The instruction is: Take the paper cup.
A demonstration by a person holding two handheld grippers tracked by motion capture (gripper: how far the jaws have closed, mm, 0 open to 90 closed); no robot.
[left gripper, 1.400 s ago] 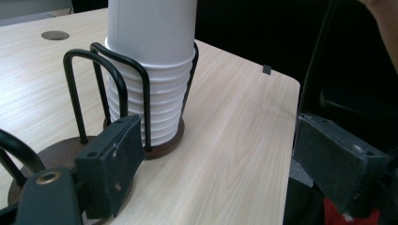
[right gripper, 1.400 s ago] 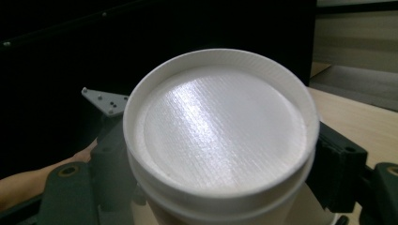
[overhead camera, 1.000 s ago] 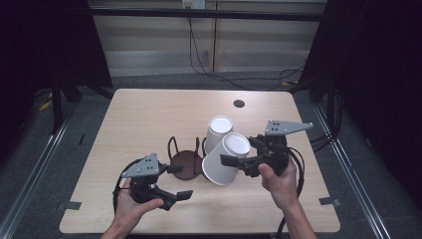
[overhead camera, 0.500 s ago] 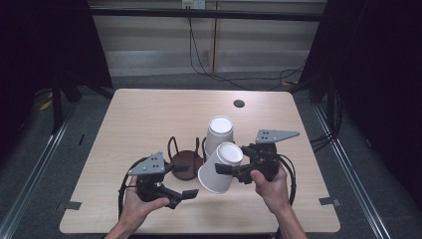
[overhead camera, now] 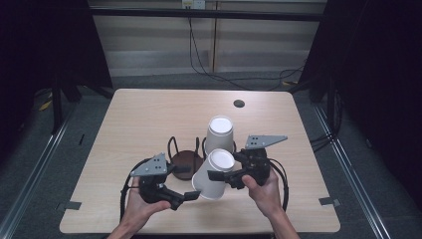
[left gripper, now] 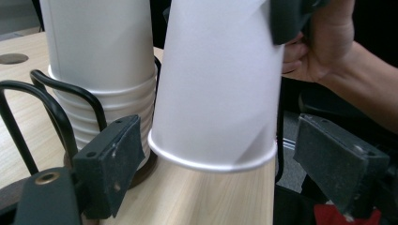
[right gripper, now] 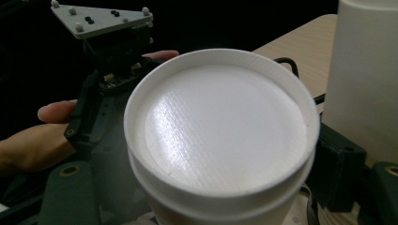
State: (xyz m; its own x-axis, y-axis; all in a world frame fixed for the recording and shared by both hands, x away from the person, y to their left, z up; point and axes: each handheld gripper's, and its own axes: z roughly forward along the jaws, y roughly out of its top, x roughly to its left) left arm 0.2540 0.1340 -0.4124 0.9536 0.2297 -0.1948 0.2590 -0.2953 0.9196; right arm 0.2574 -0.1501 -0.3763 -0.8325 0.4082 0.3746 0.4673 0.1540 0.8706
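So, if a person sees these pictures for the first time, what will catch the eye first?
Most likely the white paper cup, upside down and tilted, held in the right gripper above the near part of the table. The left gripper waits beside its rim with jaws open. Just behind stands a stack of upside-down white cups in a dark wire holder.

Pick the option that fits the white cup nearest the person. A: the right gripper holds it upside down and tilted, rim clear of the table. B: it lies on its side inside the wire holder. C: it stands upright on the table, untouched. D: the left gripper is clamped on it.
A: the right gripper clamps the cup near its closed end, and the left gripper view shows its rim off the table, between the open left gripper jaws.
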